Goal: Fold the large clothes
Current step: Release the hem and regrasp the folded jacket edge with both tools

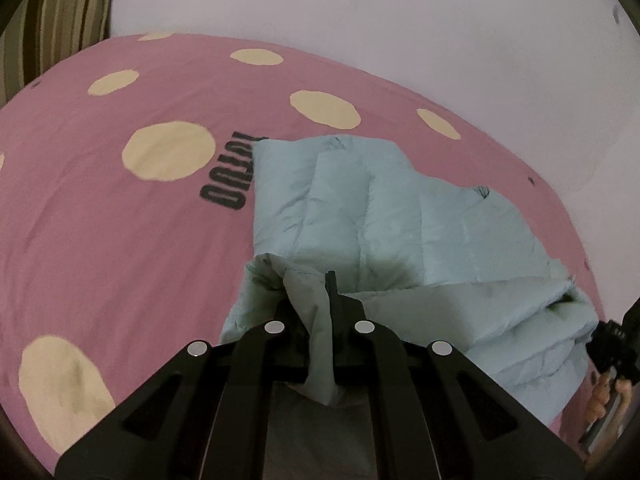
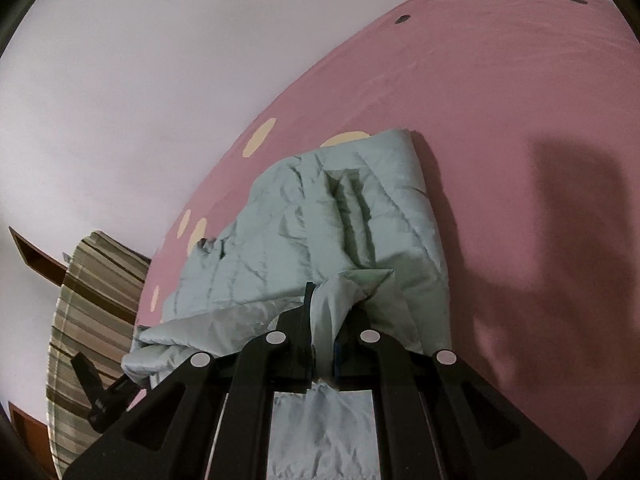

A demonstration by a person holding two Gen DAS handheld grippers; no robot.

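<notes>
A pale green quilted garment (image 1: 360,208) lies partly folded on a pink bedspread (image 1: 120,220) with cream dots. My left gripper (image 1: 316,292) is shut on a corner of its fabric, which bunches up between the fingers. In the right wrist view the same garment (image 2: 312,216) spreads ahead, and my right gripper (image 2: 324,296) is shut on another corner of it. The held edge hangs lifted between the two grippers. The other gripper (image 1: 612,344) and a hand show at the right edge of the left wrist view.
A pale wall (image 1: 400,40) runs behind the bed. A striped pillow (image 2: 92,300) lies at the bed's end, with brown wooden furniture (image 2: 36,256) beyond. Black lettering (image 1: 232,176) is printed on the bedspread (image 2: 500,120) beside the garment.
</notes>
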